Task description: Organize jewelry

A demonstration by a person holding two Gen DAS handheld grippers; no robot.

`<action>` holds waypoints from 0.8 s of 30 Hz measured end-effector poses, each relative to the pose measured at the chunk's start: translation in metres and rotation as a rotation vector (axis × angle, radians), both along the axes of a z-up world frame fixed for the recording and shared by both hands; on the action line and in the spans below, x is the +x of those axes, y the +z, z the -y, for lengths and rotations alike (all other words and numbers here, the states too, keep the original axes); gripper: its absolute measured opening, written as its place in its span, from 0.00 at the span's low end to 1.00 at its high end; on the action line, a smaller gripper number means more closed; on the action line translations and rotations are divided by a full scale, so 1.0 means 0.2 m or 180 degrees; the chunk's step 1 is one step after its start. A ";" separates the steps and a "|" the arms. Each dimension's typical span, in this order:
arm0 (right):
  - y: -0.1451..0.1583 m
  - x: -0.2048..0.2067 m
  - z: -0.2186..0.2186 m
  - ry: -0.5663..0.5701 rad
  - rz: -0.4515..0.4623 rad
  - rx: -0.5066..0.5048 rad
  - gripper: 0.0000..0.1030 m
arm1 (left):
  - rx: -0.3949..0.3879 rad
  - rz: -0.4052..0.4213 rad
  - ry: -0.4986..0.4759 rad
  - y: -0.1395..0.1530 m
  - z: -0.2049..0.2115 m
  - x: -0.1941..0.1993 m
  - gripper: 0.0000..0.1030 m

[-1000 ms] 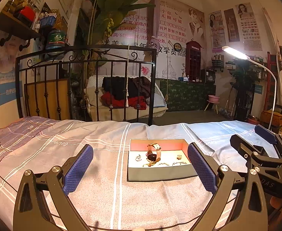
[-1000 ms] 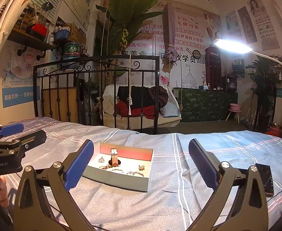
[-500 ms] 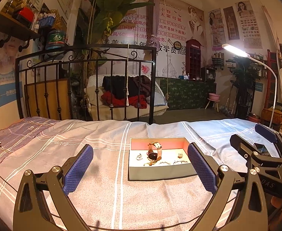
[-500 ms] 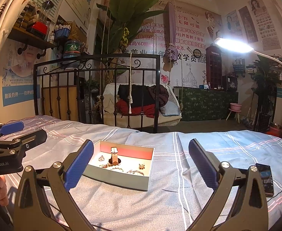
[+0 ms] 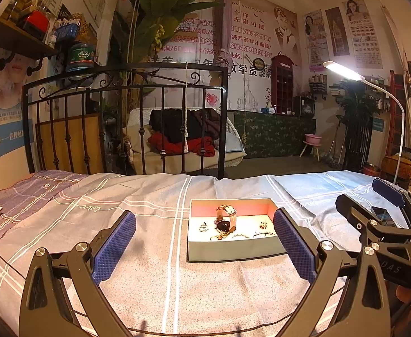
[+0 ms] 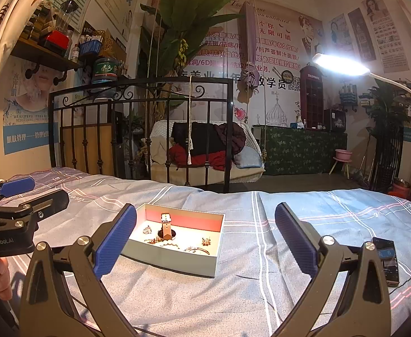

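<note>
A shallow grey box [image 5: 234, 250] with a pink inner wall lies on the bed. In it a brown-strapped watch [image 5: 226, 219] stands upright among several small gold pieces, rings and chains [image 5: 239, 235]. The box also shows in the right wrist view [image 6: 174, 261], with the watch [image 6: 166, 226] in it. My left gripper [image 5: 204, 248] is open and empty, just short of the box. My right gripper [image 6: 205, 245] is open and empty, with the box between its fingers and slightly left. Each gripper shows in the other's view, the right [image 5: 388, 224] and the left [image 6: 17, 210].
The bed has a grey-blue striped cover [image 5: 149, 252]. A black iron footboard [image 5: 126, 123] stands at its far edge. A dark phone [image 6: 386, 261] lies on the cover at the right. A white floor lamp [image 6: 343, 66] shines from the right.
Both grippers have drawn slightly back and up from the box. Nothing was grasped.
</note>
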State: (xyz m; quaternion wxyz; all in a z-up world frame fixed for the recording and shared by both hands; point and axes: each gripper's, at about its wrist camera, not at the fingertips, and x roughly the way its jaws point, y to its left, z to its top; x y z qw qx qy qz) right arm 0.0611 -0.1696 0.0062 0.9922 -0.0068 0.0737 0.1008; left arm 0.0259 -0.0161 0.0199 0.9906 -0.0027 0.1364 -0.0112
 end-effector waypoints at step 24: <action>-0.03 0.00 0.01 0.0011 -0.0024 -0.0005 0.95 | 0.0064 -0.0102 0.0048 -0.02 0.02 0.02 0.94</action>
